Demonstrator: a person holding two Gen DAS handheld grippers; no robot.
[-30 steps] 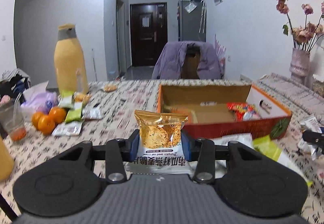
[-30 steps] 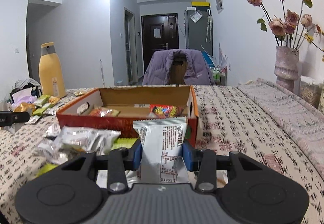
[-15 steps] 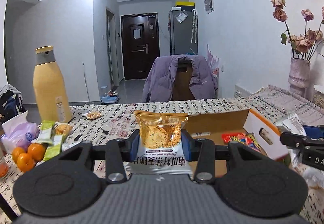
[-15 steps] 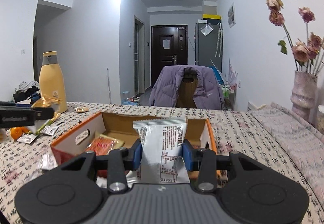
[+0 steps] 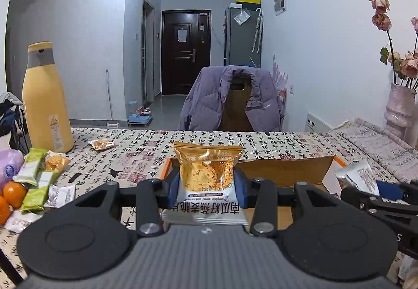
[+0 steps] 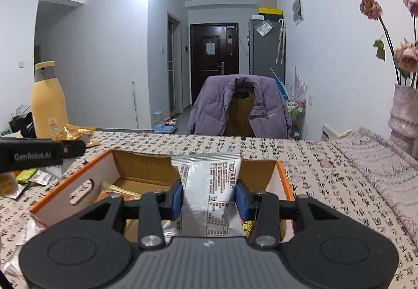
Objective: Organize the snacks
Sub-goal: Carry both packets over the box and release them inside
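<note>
Both tongs are gripping packets over the orange box (image 6: 65, 192): the right tongs (image 6: 209, 197) holding a silver packet (image 6: 209, 184) directly above its open interior, the left tongs (image 5: 207, 187) holding a gold packet (image 5: 206, 171) at its near-left corner.

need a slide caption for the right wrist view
Right hand-held gripper holds a silver snack packet over the open orange box on the patterned tablecloth.
</note>
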